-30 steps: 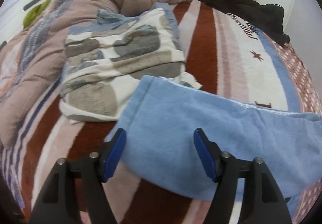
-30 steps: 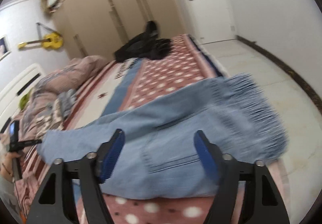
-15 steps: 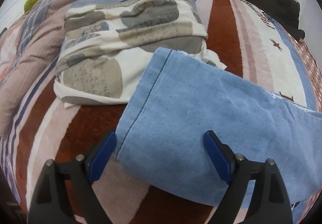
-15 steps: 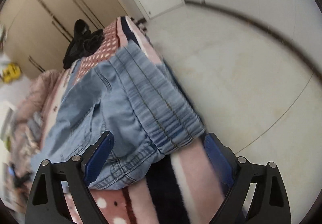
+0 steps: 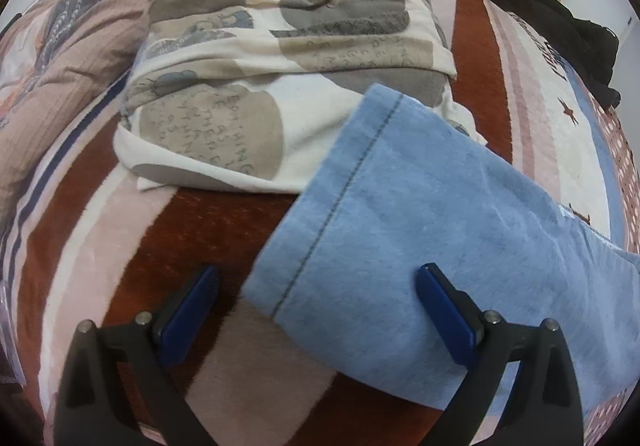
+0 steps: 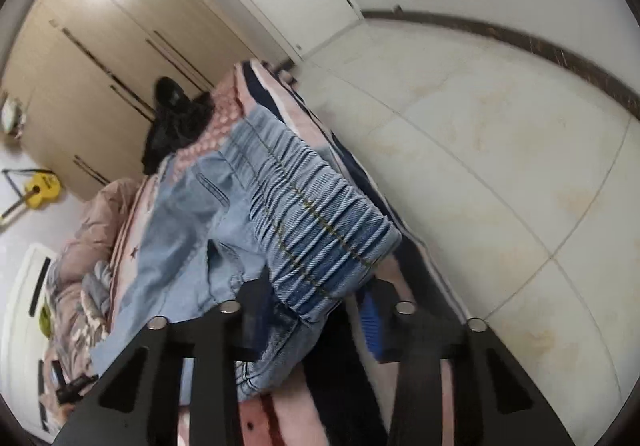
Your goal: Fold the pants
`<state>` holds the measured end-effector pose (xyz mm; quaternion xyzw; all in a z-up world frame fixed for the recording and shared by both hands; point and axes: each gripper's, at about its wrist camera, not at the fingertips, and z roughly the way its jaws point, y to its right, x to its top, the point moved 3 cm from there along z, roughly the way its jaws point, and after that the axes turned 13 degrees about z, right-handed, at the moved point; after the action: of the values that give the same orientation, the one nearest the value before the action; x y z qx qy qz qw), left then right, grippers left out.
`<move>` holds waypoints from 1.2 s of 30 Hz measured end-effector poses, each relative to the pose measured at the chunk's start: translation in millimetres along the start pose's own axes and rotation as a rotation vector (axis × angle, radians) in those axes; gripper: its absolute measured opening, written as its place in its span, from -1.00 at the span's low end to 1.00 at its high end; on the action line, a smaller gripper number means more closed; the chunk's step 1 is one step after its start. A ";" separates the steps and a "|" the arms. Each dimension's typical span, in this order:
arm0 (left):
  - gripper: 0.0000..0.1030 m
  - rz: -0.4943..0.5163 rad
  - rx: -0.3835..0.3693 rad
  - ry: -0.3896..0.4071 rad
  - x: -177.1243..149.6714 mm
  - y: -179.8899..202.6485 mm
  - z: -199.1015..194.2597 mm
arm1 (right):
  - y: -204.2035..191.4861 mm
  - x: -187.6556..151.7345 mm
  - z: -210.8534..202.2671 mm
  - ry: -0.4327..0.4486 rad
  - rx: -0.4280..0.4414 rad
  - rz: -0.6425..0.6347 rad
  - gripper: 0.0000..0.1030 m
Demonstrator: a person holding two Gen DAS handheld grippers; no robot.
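Observation:
Light blue denim pants lie stretched across the striped blanket (image 5: 120, 246) on the bed. The left wrist view shows a leg end with its stitched hem (image 5: 420, 213). My left gripper (image 5: 318, 306) is open, its blue pads on either side of the hem's near corner, just above the cloth. The right wrist view shows the gathered elastic waistband (image 6: 316, 221) at the bed's edge. My right gripper (image 6: 316, 310) is closing around the waistband; the cloth sits between the fingers, with a blue pad (image 6: 372, 320) showing to its right.
A folded cream cloth with grey prints (image 5: 280, 85) lies just beyond the hem. A pink quilt (image 5: 72, 45) is bunched at the left. Black clothing (image 5: 560, 25) lies at the far end of the bed. Tiled floor (image 6: 500, 165) lies beside the bed; wardrobes (image 6: 100, 45) stand behind.
My left gripper moved forward and down over the hem corner. My right gripper swung to the bed's edge and narrowed around the waistband, which was free between wide jaws before.

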<state>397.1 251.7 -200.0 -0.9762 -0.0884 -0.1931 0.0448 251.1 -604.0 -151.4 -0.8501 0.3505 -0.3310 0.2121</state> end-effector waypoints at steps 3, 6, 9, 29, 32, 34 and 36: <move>0.90 -0.061 -0.112 -0.010 -4.1 -4.3 4.3 | -6.6 -8.9 -15.4 0.038 -0.039 -0.061 -0.46; 0.89 -0.058 -0.149 -0.001 -4.4 2.4 6.9 | -7.4 -12.7 -15.7 0.045 -0.052 -0.059 -0.46; 0.60 -0.035 -0.212 0.014 -1.3 20.6 5.4 | -7.3 -14.1 -4.3 0.029 -0.081 -0.064 -0.45; -0.73 0.053 -0.205 0.178 -26.2 41.2 -94.2 | -23.4 -29.2 -81.4 0.123 -0.047 -0.132 -0.54; -0.73 0.081 -0.205 0.198 -41.8 37.9 -116.2 | -10.3 -33.5 -101.8 0.104 -0.045 -0.118 -0.54; -0.73 0.100 -0.206 0.198 -56.5 34.8 -127.0 | -0.6 -39.4 -113.6 0.092 -0.054 -0.124 -0.54; -0.73 0.105 -0.218 0.186 -70.5 32.6 -131.6 | 13.0 -49.4 -127.6 0.078 -0.062 -0.125 -0.54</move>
<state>290.6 192.7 -107.6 -0.9563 -0.0111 -0.2888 -0.0435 128.0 -592.7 -91.4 -0.8628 0.3150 -0.3655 0.1510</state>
